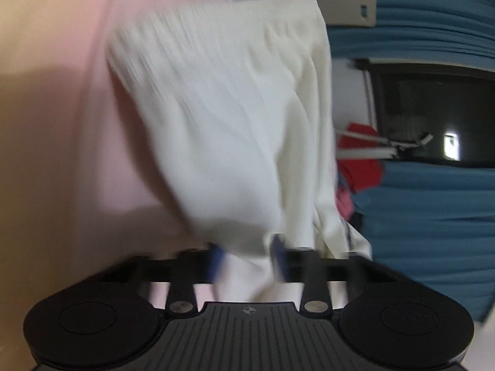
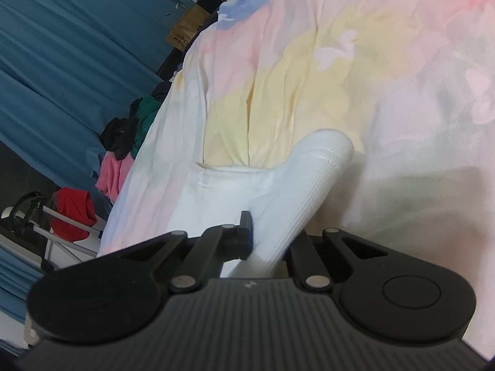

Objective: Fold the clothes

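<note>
We see a pastel sheet point(image 2: 340, 61), washed in pink, yellow and pale blue, spread across most of the right wrist view, and it shows again as a blurred pink surface in the left wrist view. Blue curtains point(image 1: 433, 201) hang behind it in both views. A white ribbed garment point(image 1: 222, 130) is the next largest thing: in the left wrist view it hangs in the air in front of the sheet, smeared by motion, and in the right wrist view its rounded end rests against the sheet. A heap of clothes point(image 2: 123, 142) in black, green, pink and red lies at the sheet's edge near a metal rack point(image 2: 62, 225). Our left gripper point(image 1: 247, 253) is clamped on the garment's lower end, cloth bunched between its blue-tipped fingers. Our right gripper point(image 2: 269, 241) pinches another ribbed part of the same garment, the far finger hidden behind the cloth.
</note>
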Motion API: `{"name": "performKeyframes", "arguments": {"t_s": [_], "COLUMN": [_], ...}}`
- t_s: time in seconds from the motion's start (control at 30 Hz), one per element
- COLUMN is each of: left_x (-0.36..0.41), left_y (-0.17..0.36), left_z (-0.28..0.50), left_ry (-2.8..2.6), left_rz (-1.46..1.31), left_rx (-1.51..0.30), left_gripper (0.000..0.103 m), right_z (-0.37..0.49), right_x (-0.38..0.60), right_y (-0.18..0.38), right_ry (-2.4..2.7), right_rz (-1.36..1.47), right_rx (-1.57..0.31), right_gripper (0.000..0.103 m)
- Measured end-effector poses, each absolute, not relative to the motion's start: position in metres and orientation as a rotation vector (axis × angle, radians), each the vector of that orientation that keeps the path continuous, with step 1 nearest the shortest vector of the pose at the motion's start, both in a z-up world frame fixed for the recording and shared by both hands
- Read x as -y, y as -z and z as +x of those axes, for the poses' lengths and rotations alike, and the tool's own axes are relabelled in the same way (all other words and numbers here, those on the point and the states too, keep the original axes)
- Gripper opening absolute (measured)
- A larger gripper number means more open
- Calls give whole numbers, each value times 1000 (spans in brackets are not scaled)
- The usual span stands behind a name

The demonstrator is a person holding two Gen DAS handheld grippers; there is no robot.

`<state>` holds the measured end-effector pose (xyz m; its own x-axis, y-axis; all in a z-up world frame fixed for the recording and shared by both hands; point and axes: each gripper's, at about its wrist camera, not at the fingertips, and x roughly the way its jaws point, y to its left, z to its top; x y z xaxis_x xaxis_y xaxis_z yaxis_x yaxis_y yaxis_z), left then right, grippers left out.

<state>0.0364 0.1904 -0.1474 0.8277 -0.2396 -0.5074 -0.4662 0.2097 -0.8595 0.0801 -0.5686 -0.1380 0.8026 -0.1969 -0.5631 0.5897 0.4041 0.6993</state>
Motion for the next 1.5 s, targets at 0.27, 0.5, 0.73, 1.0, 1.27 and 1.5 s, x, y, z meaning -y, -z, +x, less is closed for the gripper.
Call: {"name": "performKeyframes", "arguments": {"t_s": [0.27, 0.5, 0.73, 1.0, 1.27, 1.5], "left_x": [-223, -243, -218, -129, 4, 136], "left_y": [68, 51, 25, -42, -93, -152], "left_z": [14, 5, -7, -38, -60, -103], "left_ry": [-172, -241, -238, -270, -151, 30], "left_rz": [-1136, -895, -590, -164, -98, -3], "left_rx": [-578, -830, -843, -710, -632, -575], "left_gripper": [12, 4, 23, 91, 95, 99], "right_z": [69, 56, 58, 62, 62, 71], "right_x": [571, 577, 574, 531, 445, 381], "right_y": [130, 131, 134, 80, 26, 16], "right_ry": [568, 641, 698, 643, 388, 169], "right_rz": [1004, 978, 936, 638, 357, 151], "right_rx": [-403, -432, -515, -461, -375, -394], "right_gripper": [6, 5, 10, 58, 62, 62]}}
